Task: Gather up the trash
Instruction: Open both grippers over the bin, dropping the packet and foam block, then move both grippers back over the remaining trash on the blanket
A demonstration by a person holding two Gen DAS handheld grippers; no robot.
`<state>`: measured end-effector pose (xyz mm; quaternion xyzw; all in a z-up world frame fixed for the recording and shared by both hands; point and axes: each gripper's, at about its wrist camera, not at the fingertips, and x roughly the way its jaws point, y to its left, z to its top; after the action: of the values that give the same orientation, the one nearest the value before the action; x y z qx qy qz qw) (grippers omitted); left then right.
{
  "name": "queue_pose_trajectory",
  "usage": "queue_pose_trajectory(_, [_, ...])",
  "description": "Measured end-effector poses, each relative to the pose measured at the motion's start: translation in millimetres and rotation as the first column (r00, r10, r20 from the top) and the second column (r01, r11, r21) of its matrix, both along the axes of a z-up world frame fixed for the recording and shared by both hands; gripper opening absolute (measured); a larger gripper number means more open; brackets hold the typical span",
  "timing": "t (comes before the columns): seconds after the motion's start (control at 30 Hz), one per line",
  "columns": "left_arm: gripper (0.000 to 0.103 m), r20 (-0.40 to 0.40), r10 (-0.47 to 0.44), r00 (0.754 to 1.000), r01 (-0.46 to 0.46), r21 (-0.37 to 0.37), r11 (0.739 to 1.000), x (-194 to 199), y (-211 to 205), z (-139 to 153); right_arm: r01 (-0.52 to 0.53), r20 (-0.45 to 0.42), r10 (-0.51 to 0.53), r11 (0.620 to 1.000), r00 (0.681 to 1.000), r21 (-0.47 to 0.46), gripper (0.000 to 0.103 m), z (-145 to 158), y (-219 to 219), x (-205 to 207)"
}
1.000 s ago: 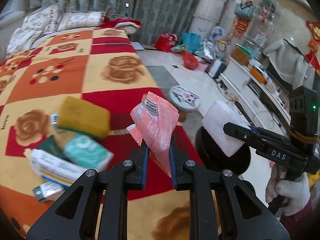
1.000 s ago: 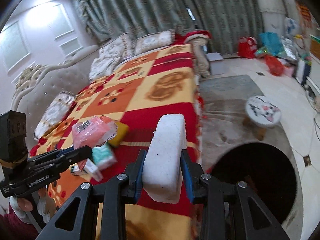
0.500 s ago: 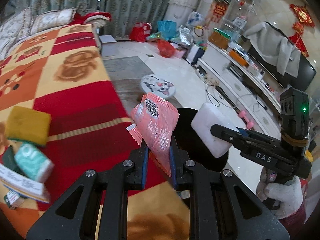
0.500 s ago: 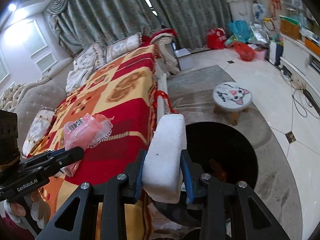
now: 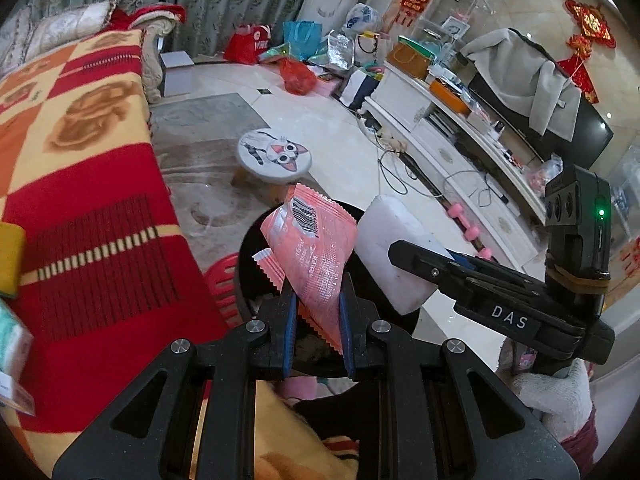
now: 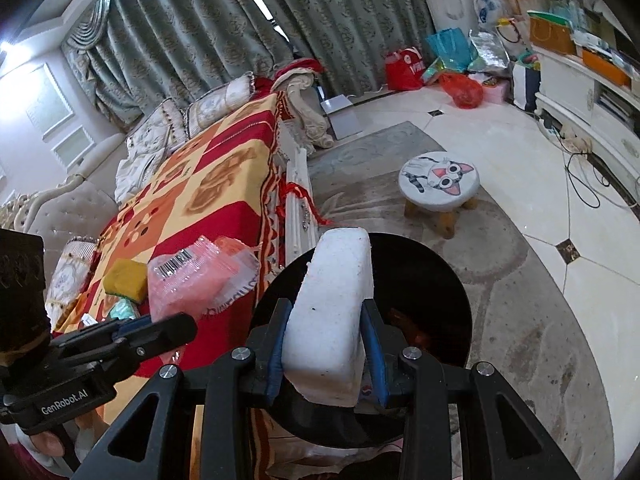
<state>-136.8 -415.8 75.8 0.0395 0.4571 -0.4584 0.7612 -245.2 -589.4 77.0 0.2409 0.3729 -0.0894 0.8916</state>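
My left gripper [image 5: 317, 296] is shut on a pink plastic wrapper [image 5: 316, 246] with a barcode, held above the round black trash bin [image 5: 250, 264] on the floor beside the bed. My right gripper [image 6: 326, 320] is shut on a white foam block [image 6: 334, 320] and holds it over the same bin [image 6: 424, 280]. In the left wrist view the foam block [image 5: 394, 252] sits just right of the wrapper. In the right wrist view the wrapper [image 6: 196, 280] hangs left of the bin, over the bed edge.
The bed with a red and orange blanket [image 5: 80, 208] is to the left, with a yellow sponge [image 6: 126, 280] and small packets on it. A cat-face stool [image 5: 274, 156] stands beyond the bin. A white cabinet [image 5: 448, 136], cables and bags lie further right.
Both grippers have moved right, off the bed and over the black bin, each still holding its item. The sponge and packets on the bed have slid to the left edge of view.
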Motion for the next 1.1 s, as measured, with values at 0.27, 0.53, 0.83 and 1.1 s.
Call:
queue_pose_trajectory(0.27, [0.033,-0.022,-0.035,0.999,0.034,-0.04,0.999,0.6,-3.2,1.5,0.022,-0.01,-0.022,1.0,1.0,0.001,0.037,-0.1,-4.6,-0.8])
queue_pose_trajectory(0.53, [0.053,-0.019,-0.02,1.0,0.02,-0.031,0.999,-1.7,5.2,1.9,0.035,-0.021,-0.035,0.999,0.999,-0.002,0.046,2.3,-5.4,-0.9])
queue_pose_trajectory(0.83, [0.053,0.039,0.07,0.997,-0.071,0.021,0.997,2.1,36.6,4.2,-0.026,-0.03,0.025,1.0,0.999,-0.012,0.047,1.1,17.9,10.8])
queue_pose_trajectory(1.1, [0.053,0.089,0.15,0.985,-0.155,0.06,0.986,5.2,72.6,5.4,-0.104,-0.032,0.103,0.994,0.994,-0.021,0.047,0.8,51.4,28.4])
